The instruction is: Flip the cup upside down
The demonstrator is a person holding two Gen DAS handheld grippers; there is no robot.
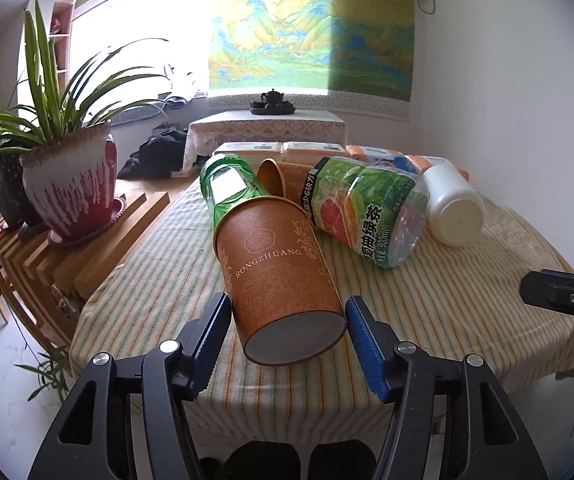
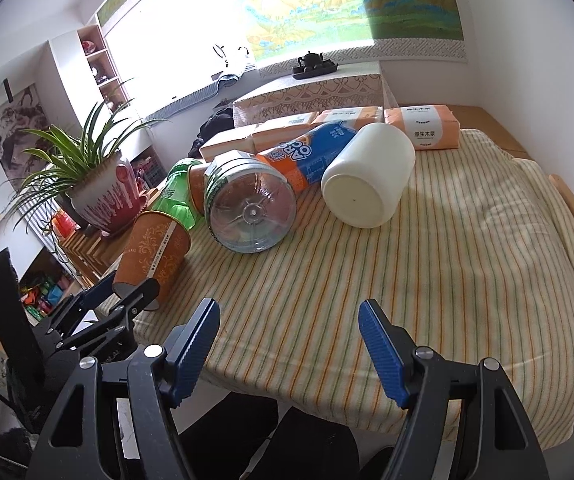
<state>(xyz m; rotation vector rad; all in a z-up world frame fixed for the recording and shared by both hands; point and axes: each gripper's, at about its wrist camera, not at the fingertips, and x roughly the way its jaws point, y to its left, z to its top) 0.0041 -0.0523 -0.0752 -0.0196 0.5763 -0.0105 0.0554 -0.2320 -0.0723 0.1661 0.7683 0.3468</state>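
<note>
The left gripper (image 1: 287, 320) brackets the base of the cup (image 1: 277, 264), jaws spread, seemingly just short of contact; the cup lies tilted at the table's (image 1: 467, 300) near left, its mouth against a green bottle (image 1: 227, 184); the right gripper (image 2: 289, 344) hovers agape, empty, to the right; judging by this, the grasp is in hand; next, close, lift, turn the rim down.

The orange paper cup (image 1: 277, 268) with gold "RONGZHUANG" print lies tilted near the table's (image 1: 467, 300) front-left edge, its base facing me, its base end between my jaws.
</note>
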